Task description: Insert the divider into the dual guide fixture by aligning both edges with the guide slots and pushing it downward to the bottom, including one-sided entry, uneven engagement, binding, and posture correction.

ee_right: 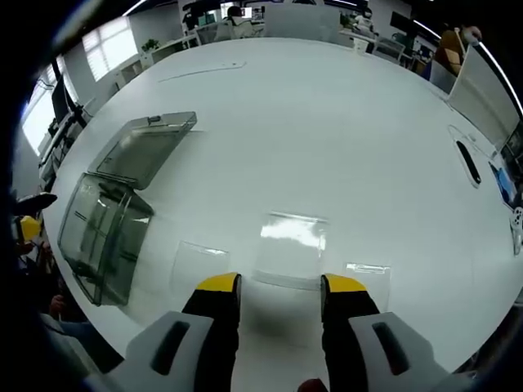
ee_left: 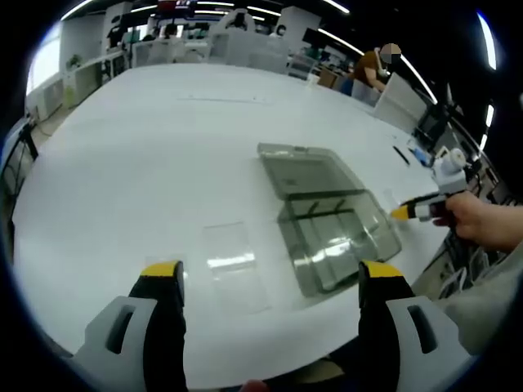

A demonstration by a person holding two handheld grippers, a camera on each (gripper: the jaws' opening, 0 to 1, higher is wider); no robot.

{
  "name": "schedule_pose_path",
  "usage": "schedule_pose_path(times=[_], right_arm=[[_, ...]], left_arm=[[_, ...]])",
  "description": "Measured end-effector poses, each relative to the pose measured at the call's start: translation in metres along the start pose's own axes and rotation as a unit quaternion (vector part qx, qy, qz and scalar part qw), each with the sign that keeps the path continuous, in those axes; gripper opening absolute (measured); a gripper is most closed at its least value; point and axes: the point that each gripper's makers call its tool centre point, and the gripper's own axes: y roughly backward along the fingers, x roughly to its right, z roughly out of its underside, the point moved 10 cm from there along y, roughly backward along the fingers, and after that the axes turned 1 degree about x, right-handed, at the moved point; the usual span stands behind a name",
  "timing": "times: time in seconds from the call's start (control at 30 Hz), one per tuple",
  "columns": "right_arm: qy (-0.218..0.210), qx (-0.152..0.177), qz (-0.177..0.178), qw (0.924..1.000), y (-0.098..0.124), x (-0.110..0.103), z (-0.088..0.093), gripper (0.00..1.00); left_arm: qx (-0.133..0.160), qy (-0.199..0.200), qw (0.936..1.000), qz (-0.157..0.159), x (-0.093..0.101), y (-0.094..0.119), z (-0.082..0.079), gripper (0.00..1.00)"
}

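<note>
On the white surface (ee_left: 163,155) sits the fixture (ee_left: 327,220), a smoky clear box with its lid swung open flat behind it. A clear divider (ee_left: 233,261) lies flat on the surface just left of the fixture, ahead of the left hand-held gripper (ee_left: 271,273), whose jaws stand spread with nothing between them. In the right gripper view, the right hand-held gripper (ee_right: 280,284) has its jaws apart at the near edge of another divider (ee_right: 290,241) (whether they touch it is unclear), with the fixture (ee_right: 110,216) well off to the left and two more clear sheets beside.
</note>
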Motion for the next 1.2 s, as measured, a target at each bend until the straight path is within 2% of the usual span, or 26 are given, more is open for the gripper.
schedule_pose_path(times=[0.67, 1.2], right_arm=[[0.006, -0.008, -0.004, 0.9999, 0.0006, 0.0018, -0.002, 0.3], [0.034, -0.011, -0.023, 0.9991, 0.0015, 0.0052, -0.0024, 0.29]], left_arm=[[0.0, -0.001, 1.0, 0.002, 0.0007, -0.0032, -0.0036, 0.85], [0.003, -0.004, 1.0, 0.002, 0.0025, 0.0003, -0.0064, 0.84]])
